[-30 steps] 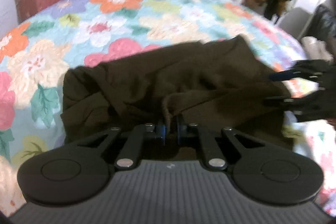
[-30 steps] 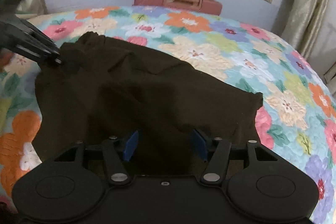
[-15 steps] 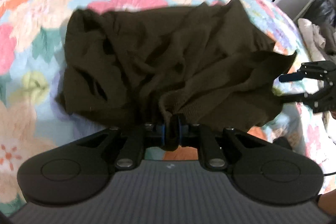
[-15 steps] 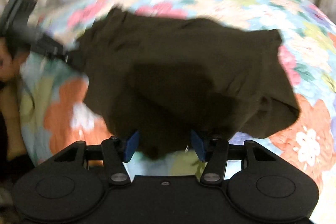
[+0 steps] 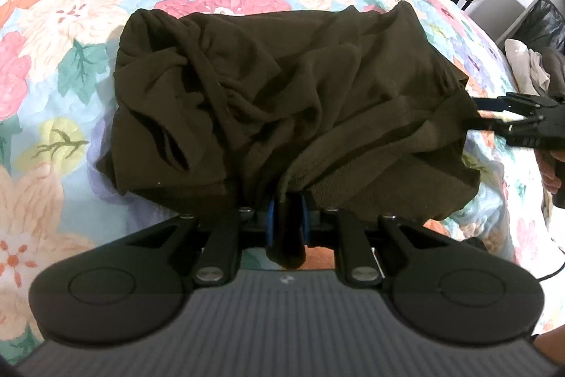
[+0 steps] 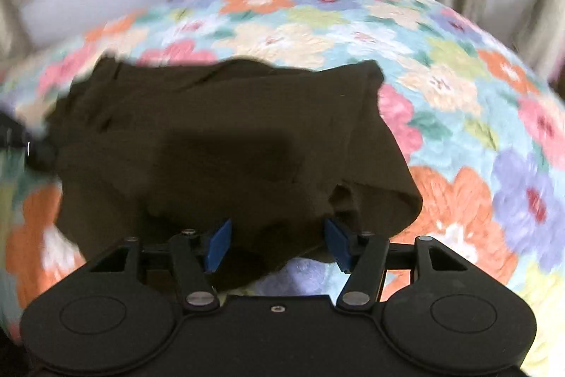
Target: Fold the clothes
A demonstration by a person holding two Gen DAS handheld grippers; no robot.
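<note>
Left gripper (image 5: 286, 223) jaws shut tight on the brown shirt (image 5: 289, 101); right gripper (image 6: 277, 244) jaws wide around cloth. Close right jaws, then pull flat on the bed (image 5: 70, 13)

garments: 1 (image 5: 300, 101) | hand-held grippers: 2 (image 5: 286, 221) (image 6: 277, 244) | bedspreads: 1 (image 5: 70, 23)

Bright, even room light — the left wrist view is sharp, the right wrist view motion-blurred, both bent at the fisheye edges.
</note>
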